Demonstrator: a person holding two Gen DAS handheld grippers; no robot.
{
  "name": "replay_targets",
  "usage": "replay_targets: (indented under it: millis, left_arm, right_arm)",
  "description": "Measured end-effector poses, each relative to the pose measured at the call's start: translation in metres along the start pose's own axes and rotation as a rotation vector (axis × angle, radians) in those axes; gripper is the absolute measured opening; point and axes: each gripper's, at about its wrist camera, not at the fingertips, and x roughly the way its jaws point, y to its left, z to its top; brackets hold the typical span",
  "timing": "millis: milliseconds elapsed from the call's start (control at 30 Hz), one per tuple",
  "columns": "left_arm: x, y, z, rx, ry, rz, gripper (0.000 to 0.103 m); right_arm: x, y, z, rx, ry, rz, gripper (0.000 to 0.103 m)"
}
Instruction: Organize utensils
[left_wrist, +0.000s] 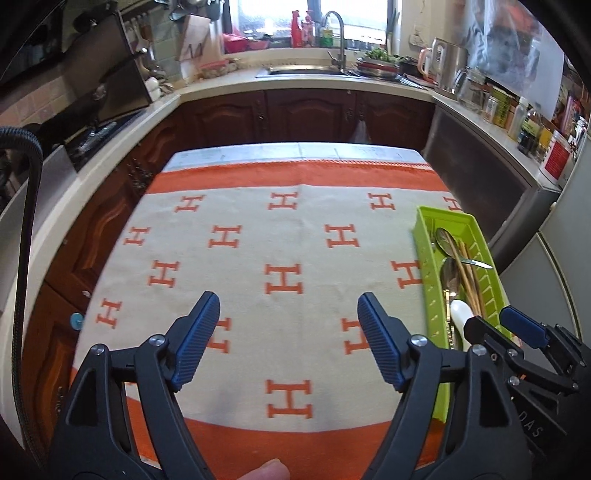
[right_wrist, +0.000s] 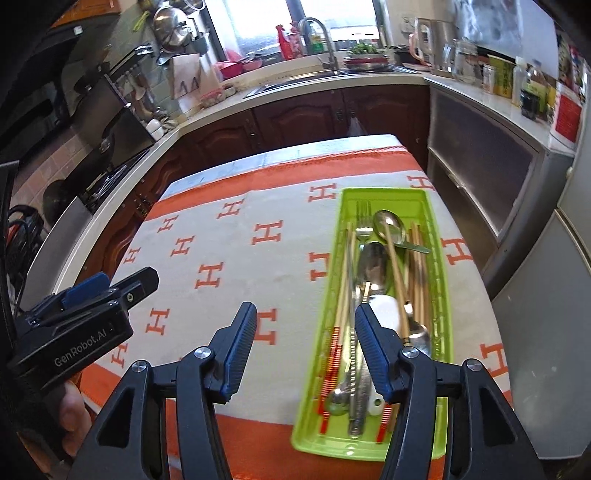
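utensils (right_wrist: 373, 280) heaped in green tray (right_wrist: 384, 197)

Green tray (left_wrist: 428, 258) near end hidden behind right claw (left_wrist: 495, 325), counter bottles (right_wrist: 517, 79) too blurred to read, thumb (left_wrist: 267, 470) cut off.

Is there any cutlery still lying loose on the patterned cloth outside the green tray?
No, the spoons, fork and chopsticks all lie inside the green tray; the cloth beside it carries none.
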Motion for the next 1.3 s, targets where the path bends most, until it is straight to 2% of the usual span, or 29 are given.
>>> replay_targets:
  millis: [267, 467, 567, 667, 733, 1000, 1300]
  left_arm:
    - [-0.031, 0.038, -0.007, -0.011, -0.035, 0.031, 0.078]
    - [-0.046, 0.057, -0.014, -0.048, -0.047, 0.034, 0.078]
    - [-0.049, 0.063, -0.017, -0.066, -0.053, 0.042, 0.078]
    - [-0.048, 0.067, -0.018, -0.076, -0.048, 0.044, 0.078]
    - [-0.047, 0.070, -0.019, -0.082, -0.043, 0.045, 0.078]
    - [-0.039, 0.067, -0.020, -0.083, -0.015, 0.055, 0.078]
    - [-0.037, 0.062, -0.021, -0.068, -0.012, 0.062, 0.078]
  right_arm:
    - [-0.018, 0.055, 0.004, -0.084, -0.005, 0.055, 0.061]
    - [-0.039, 0.090, 0.004, -0.133, -0.049, 0.045, 0.078]
    - [-0.046, 0.101, 0.003, -0.141, -0.068, 0.031, 0.079]
    - [-0.052, 0.107, 0.001, -0.129, -0.083, 0.017, 0.082]
    - [-0.055, 0.109, -0.001, -0.120, -0.089, 0.001, 0.089]
    - [-0.056, 0.103, -0.002, -0.104, -0.101, -0.054, 0.092]
    - [-0.053, 0.100, -0.004, -0.101, -0.104, -0.079, 0.092]
